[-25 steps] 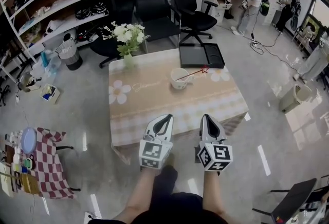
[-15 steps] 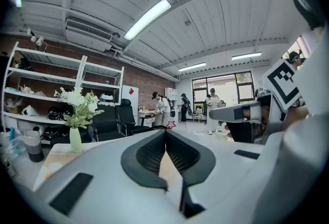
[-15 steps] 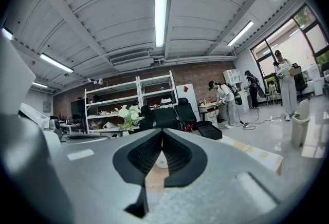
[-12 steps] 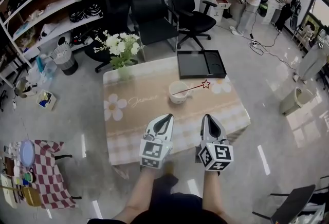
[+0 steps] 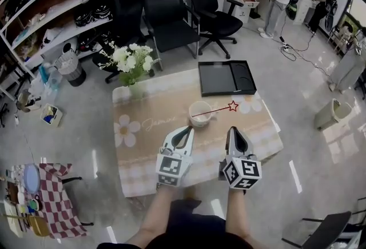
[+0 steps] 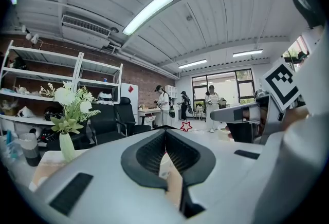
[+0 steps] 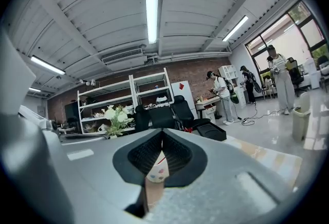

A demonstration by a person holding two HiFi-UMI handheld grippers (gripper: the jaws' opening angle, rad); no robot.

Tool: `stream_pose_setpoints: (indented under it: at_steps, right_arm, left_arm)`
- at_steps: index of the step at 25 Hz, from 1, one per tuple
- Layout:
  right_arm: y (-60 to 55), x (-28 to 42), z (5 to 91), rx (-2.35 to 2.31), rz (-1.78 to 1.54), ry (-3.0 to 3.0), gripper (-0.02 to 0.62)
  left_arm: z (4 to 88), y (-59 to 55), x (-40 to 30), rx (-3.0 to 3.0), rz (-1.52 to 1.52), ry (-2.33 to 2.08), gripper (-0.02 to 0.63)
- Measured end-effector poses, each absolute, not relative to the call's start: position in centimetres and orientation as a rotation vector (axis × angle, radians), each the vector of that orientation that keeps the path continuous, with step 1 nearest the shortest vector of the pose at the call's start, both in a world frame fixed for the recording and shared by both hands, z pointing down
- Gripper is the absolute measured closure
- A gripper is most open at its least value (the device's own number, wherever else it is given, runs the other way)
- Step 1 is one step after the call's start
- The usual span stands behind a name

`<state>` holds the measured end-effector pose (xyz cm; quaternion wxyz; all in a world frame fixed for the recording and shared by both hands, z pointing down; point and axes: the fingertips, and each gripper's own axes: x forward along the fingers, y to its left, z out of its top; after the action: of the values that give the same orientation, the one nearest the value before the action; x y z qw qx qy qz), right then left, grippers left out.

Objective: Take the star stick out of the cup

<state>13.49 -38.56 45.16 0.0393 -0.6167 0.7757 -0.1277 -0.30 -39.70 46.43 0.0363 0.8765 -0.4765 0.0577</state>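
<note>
Two grippers, left (image 5: 184,129) and right (image 5: 233,129), hang over the table (image 5: 143,153), both with jaws closed on nothing. Just beyond stands one cup (image 5: 199,114); one star stick (image 5: 220,108) leans in it, star to the right. Farther off: one tray (image 5: 226,77), one vase (image 5: 135,89), three chairs (image 5: 171,19).

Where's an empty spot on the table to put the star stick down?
The widest bare patch of the table is its left side, between the flower vase and the near edge. A smaller one lies between vase and black tray. Around the cup and star stick it is crowded.
</note>
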Motion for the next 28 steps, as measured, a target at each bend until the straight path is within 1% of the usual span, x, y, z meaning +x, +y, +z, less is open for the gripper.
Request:
stream_pose_setpoints:
  at_steps: [13,28]
  right_arm:
    - [-43.5,12.9,45.7,-1.909,-0.371,2.376,0.593]
    - [-43.9,14.2,46.1,-1.934,-0.408,2.352,0.592]
  left_arm:
    - [47.4,-44.9,-0.6,2.696,0.153,-1.436,0.594]
    - [48.3,-44.9,0.9,2.676,0.156,-1.410,0.594]
